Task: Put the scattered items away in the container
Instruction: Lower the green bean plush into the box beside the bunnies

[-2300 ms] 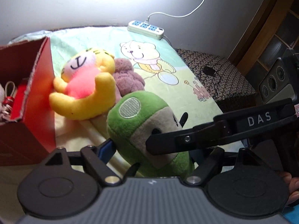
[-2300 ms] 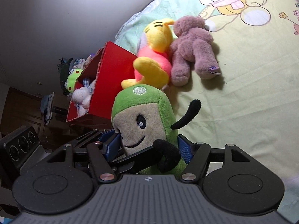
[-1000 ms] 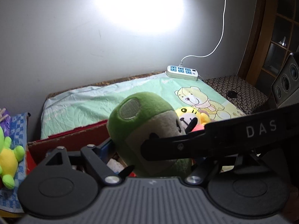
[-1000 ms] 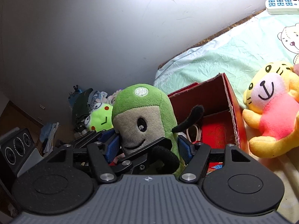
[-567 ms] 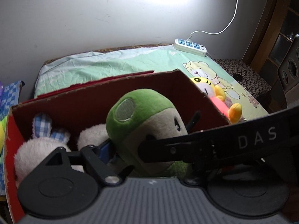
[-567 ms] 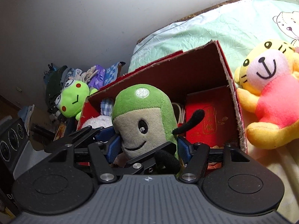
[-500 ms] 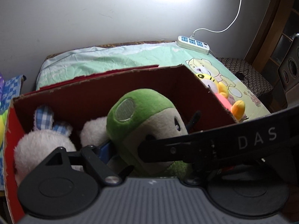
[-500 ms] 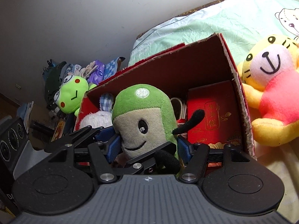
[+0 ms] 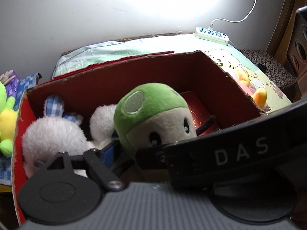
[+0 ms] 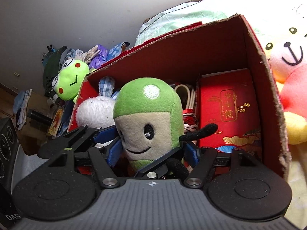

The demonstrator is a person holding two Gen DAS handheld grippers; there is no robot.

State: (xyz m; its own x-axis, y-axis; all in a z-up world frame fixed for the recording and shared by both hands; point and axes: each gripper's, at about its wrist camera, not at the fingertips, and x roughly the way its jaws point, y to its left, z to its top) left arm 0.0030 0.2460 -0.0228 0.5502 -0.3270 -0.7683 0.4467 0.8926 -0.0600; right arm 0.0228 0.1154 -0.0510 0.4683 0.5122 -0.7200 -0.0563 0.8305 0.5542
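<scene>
The green plush toy (image 10: 147, 118) sits inside the red cardboard box (image 10: 211, 48), low between both grippers. The right gripper (image 10: 151, 153) has its blue pads either side of the toy's body and its jaws are opening; the left gripper (image 9: 138, 149) is opening too, one blue pad at the toy's side, the other hidden. Beyond the left gripper's fingers lies a white plush rabbit (image 9: 55, 132); ahead of the right gripper's, a red booklet (image 10: 228, 107).
</scene>
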